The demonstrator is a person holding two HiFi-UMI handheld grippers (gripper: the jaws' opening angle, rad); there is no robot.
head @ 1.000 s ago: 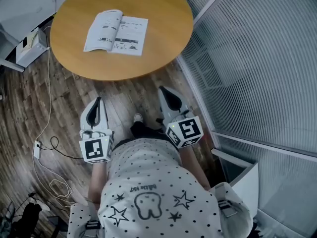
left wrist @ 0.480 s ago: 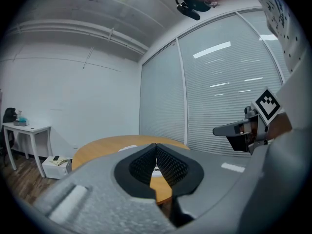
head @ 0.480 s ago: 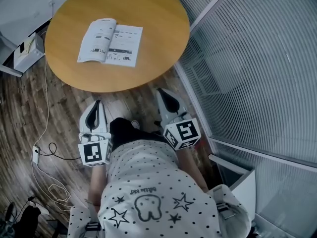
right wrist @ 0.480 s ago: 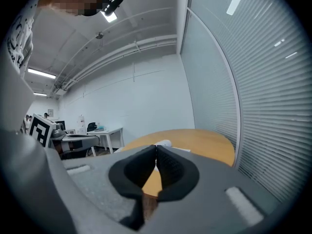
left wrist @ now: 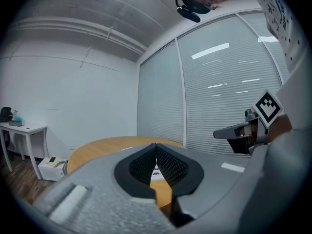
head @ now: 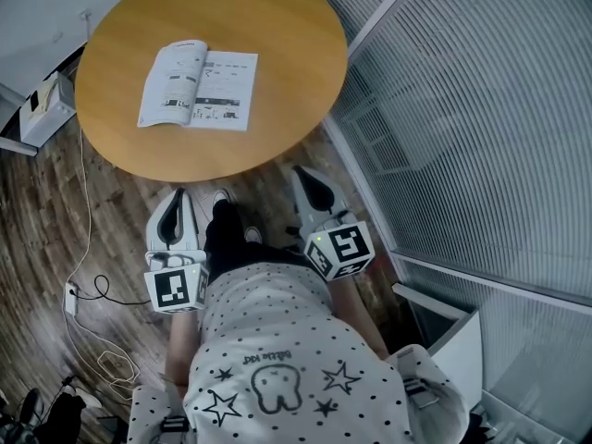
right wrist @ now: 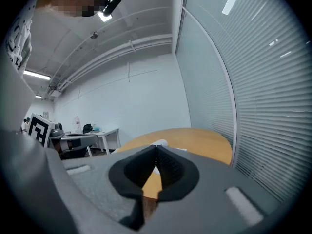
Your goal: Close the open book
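– Loc of the open white paper book (head: 199,86)?
– I see it flat on the round wooden table (head: 287,44), ahead of the left gripper (head: 176,197) and right gripper (head: 305,172), well apart, more on the left one's side.
– Jaws?
– Both pressed together, empty (tips meet, nothing between).

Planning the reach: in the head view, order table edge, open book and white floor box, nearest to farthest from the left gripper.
1. table edge, just ahead of the left gripper
2. open book, mid-table
3. white box, on the floor, far left
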